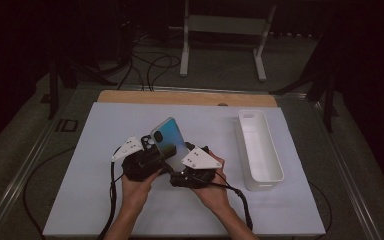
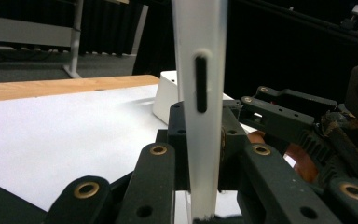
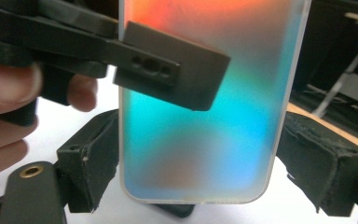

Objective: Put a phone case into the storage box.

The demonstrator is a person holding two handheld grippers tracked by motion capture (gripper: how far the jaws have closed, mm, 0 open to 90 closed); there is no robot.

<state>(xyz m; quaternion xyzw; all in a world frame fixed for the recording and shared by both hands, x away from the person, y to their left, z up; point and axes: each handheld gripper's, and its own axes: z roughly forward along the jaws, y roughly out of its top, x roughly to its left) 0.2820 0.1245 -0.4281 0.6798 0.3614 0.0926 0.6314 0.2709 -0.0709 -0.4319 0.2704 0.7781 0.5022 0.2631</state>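
Observation:
An iridescent blue and orange phone case [image 1: 169, 134] with a translucent white rim is held upright and tilted above the white mat, between both grippers. My left gripper [image 1: 164, 150] is shut on its two flat faces; in the left gripper view the case [image 2: 200, 46] stands edge-on between the jaws of that gripper [image 2: 204, 154]. My right gripper [image 3: 200, 158] spans the width of the case [image 3: 205, 140] near its lower end, pads against both side edges. A left gripper pad [image 3: 168, 70] lies across the coloured face.
A long white tray [image 1: 278, 160] stands at the right of the white mat [image 1: 105, 200]. A wooden table edge [image 1: 180, 97] runs along the back, with a white metal stand [image 1: 220, 25] and cables on the floor beyond.

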